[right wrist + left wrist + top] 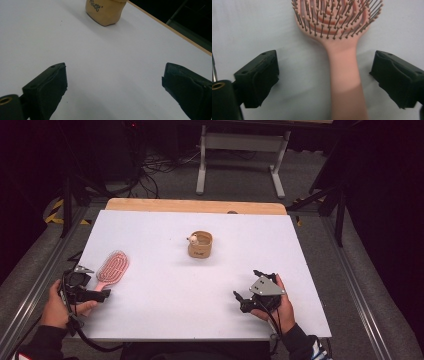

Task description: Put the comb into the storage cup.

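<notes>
Pink hairbrush [112,268] lies flat at the left near edge of the white table [165,290], bristles up, head pointing away from the person, handle toward them. Left gripper [86,295] sits at the handle end, jaws spread wide with the handle [345,82] running straight between them along the gripper's own line; neither jaw touches it. Judgement: closing across the handle is the next move. Right gripper [247,296] rests well apart at the right, jaws also spread and holding nothing, facing the small tan basket [106,11] mid-table. Left hand is clearly nearer.
</notes>
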